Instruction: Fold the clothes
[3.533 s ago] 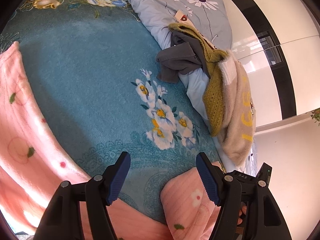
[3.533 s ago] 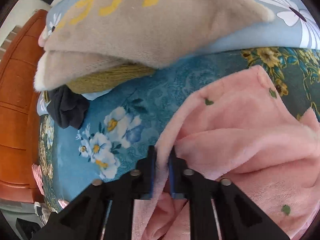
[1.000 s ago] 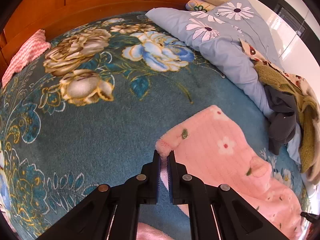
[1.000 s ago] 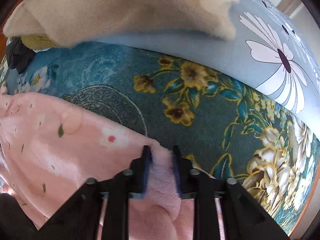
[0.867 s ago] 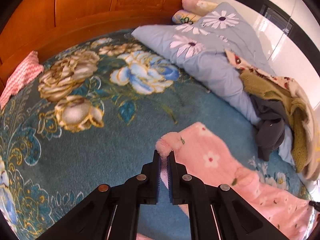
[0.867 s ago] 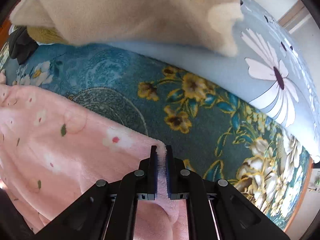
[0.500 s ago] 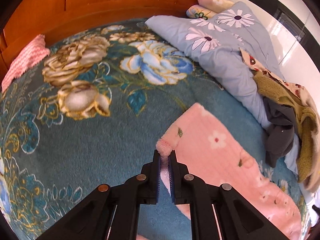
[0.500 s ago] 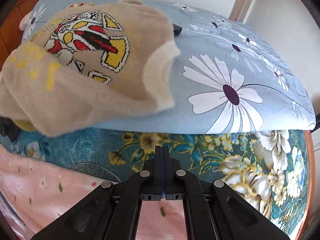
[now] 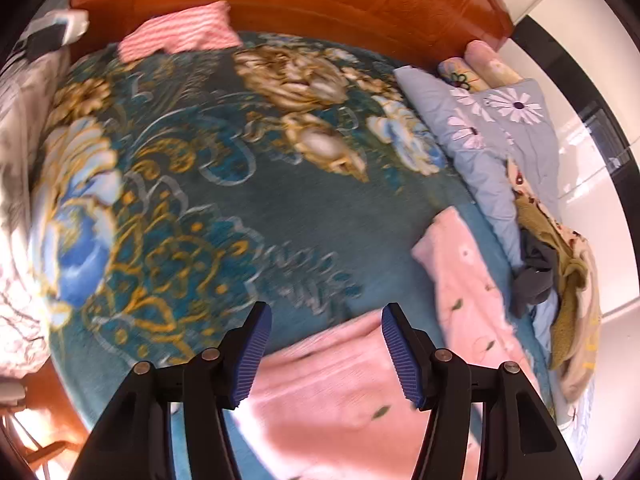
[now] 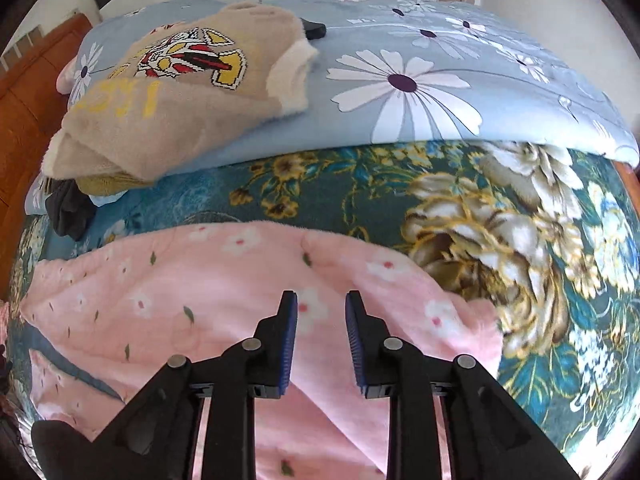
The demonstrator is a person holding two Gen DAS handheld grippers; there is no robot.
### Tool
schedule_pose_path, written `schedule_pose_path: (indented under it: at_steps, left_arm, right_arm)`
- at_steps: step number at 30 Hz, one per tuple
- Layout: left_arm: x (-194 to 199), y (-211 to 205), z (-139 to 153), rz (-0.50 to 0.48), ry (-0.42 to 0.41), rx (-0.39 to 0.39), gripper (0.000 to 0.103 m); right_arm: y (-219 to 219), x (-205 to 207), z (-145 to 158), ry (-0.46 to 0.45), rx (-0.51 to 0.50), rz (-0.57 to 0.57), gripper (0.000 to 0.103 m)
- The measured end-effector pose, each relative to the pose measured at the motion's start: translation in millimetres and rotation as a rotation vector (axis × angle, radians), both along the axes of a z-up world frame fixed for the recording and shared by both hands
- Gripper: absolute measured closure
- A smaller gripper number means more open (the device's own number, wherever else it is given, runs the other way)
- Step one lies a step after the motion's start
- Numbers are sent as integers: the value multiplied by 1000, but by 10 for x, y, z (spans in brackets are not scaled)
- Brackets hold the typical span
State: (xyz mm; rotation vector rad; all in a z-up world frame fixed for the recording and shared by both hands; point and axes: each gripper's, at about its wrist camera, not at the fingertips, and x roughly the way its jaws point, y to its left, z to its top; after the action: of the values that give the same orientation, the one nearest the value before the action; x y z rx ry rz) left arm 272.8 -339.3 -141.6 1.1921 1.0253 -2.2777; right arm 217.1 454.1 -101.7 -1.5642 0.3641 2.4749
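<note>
The left tongs (image 9: 326,344) are released, fingers wide apart, over a pink floral fleece garment (image 9: 348,392) that spreads from 6 to 3 o'clock across the teal flowered bedspread (image 9: 208,208). The right tongs (image 10: 321,340) gape empty above the same garment (image 10: 192,292). At 11 o'clock in the right wrist view a beige sweater (image 10: 172,92) lies on a grey-blue daisy quilt (image 10: 440,92).

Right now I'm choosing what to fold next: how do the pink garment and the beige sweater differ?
The pink garment lies spread flat on the teal blanket below both open grippers; the beige sweater sits heaped on the blue quilt. Pink has small flowers; beige has a bold graphic. Both look fleecy.
</note>
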Motion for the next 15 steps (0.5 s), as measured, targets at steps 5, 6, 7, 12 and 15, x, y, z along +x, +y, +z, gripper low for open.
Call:
schedule_pose_path:
  at_steps: [5,6,7,12,15]
  left_arm:
    - [239,56,-247,9,-19,56,41]
    - [287,68,-297,11,-23,67,41]
    - [335,79,-346,13,-27,78,41]
    - [570,135,-590,21,-45,133,44]
    - [513,177,-586,-9,-27,150,66]
  right_arm:
    - [398,953,-9,-19,-94,-157,76]
    - [473,1132,-8,-18,-123,-194,76]
    - [545,1305,-4,-14,-152,-231,75]
    - [733,2017,-32,-20,-244,-357,62]
    - [747,2381,-89,-36,-257,-399,61]
